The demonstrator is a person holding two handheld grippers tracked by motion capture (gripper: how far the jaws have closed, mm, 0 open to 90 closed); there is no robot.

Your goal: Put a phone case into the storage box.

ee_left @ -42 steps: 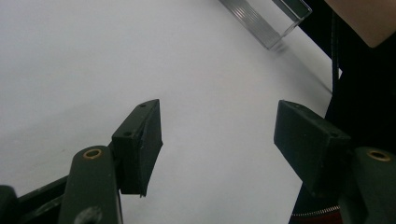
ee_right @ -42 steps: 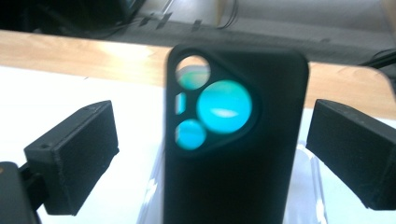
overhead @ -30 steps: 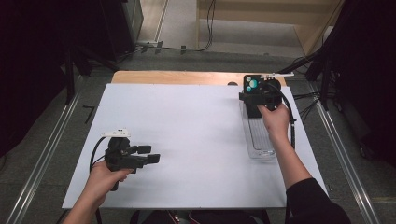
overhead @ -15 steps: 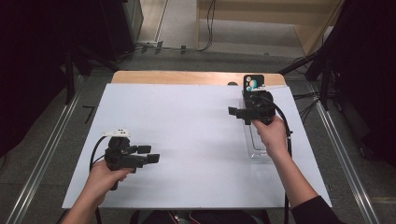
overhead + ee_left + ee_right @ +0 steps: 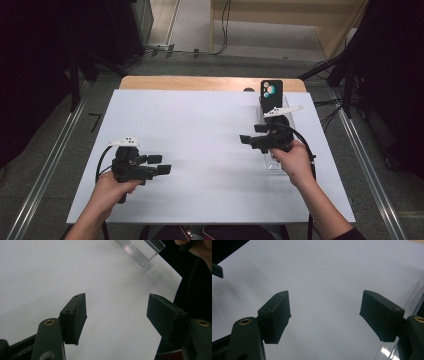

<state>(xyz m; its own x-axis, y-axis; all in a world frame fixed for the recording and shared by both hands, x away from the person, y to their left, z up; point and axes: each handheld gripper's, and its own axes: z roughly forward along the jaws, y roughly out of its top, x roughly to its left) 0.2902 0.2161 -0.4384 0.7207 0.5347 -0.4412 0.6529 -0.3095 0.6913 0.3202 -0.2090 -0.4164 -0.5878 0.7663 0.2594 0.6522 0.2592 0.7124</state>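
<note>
A black slab with teal circles [image 5: 271,93] stands upright at the far end of a clear plastic tray [image 5: 278,165] on the right of the white table top [image 5: 200,125]. My right gripper [image 5: 251,135] hovers beside the tray's left side, pointing left. Its jaws have just been closing, but they are still open with nothing between them [image 5: 325,308]. My left gripper [image 5: 159,165] is at the near left, pointing right, open and empty [image 5: 117,307]. The tray's near corner [image 5: 142,251] lies ahead of it.
A wooden edge [image 5: 210,82] runs along the table's far side. Dark equipment and cables stand on the floor around it. Metal rails [image 5: 45,170] flank the table. The person's right hand [image 5: 197,246] is beside the tray. One left jaw tip [image 5: 217,270] shows in the right gripper view.
The right gripper has drawn back from the black slab, toward the person and leftward, leaving it standing in the tray. The left gripper has not moved.
</note>
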